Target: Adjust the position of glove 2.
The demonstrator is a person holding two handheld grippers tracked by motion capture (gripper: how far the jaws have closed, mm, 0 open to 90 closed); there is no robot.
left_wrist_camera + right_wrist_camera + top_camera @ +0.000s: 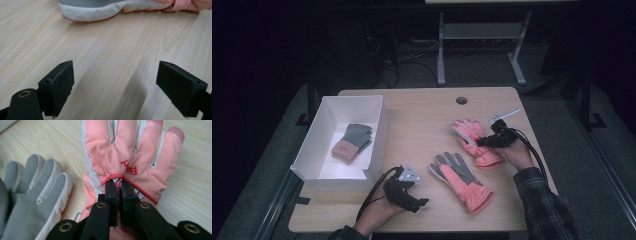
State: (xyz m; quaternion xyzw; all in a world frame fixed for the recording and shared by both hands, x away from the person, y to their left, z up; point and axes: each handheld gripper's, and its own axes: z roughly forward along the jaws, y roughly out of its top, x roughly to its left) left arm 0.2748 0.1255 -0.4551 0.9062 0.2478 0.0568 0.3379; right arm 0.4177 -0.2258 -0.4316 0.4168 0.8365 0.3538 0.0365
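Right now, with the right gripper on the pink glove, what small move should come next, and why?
Probably lift the right gripper a little, to test the grip. Its jaws are shut on the fabric of the pink glove, which lies flat on the table beside the other glove. The white box already holds one pair, so the glove likely goes there next.

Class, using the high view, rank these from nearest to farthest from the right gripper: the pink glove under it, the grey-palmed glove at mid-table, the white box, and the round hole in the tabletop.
1. Pink glove: pinched in the right gripper, at the table's right.
2. Grey-palmed glove: beside it, toward the near edge.
3. Round hole: at the far edge.
4. White box: at the table's left, holding a grey and pink pair.
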